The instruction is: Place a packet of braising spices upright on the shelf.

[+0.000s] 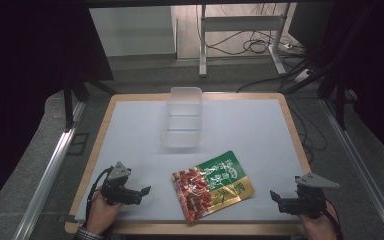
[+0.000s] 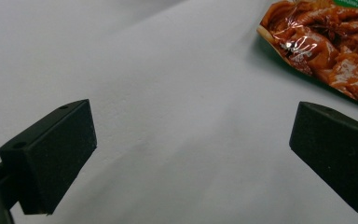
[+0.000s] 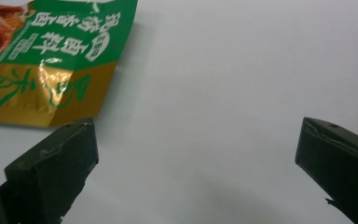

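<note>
Snack pouch (image 1: 213, 185) lies flat on the white table mat (image 1: 240, 130), between the two tongs and a little ahead of them, touching neither. Green and gold foil, photo of red-brown food; white Chinese characters, too small to read. Clear plastic container (image 1: 182, 117) stands well beyond the pouch, apart from it. Nothing lies between tongs and pouch. Left gripper (image 1: 142, 192): jaws spread wide, nothing between. Right gripper (image 1: 276, 197): likewise released, empty.

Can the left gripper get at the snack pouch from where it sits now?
Probably yes. The left gripper is open, and bare table lies between it and the snack pouch, which lies flat with nothing on or against it.
</note>
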Tool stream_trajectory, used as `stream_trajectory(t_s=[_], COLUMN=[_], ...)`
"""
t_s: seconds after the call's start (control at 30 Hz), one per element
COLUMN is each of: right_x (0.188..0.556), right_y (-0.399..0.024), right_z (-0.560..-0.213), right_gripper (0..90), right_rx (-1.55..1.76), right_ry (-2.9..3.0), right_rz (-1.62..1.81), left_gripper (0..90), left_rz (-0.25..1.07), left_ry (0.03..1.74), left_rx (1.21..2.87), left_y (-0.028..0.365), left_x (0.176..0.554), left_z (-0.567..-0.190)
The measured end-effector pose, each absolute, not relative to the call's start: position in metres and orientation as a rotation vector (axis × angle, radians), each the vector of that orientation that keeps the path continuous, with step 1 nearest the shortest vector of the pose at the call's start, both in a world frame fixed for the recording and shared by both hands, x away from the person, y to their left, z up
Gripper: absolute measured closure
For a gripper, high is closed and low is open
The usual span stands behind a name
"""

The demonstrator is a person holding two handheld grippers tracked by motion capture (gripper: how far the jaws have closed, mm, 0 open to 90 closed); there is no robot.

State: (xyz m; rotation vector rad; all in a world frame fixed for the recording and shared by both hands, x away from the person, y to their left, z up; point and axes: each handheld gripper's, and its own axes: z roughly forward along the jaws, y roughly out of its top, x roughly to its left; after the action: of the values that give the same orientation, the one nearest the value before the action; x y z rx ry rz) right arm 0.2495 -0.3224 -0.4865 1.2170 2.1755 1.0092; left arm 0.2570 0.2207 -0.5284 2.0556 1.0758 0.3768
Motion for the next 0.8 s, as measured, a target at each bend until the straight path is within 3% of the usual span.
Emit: stream_trajectory(t_s=[0.4,0.8], right_x=[0.2515,0.2521], right_y=[-0.3255,-0.3261], right_z=[-0.492,-0.4922], right_gripper=[0.0,0.0], right_rx=[1.222,1.234], right_ry=[2.212,2.188], right_rz=[1.07,1.077], left_gripper=[0.0,0.0], left_rz=[0.321,0.416], left_ry=[1.025,0.993], left_rx=[2.051,2.086], left_y=[0.2219,0.2181], left_x=[0.2554,0.2523], left_z=[-0.5284,-0.5292])
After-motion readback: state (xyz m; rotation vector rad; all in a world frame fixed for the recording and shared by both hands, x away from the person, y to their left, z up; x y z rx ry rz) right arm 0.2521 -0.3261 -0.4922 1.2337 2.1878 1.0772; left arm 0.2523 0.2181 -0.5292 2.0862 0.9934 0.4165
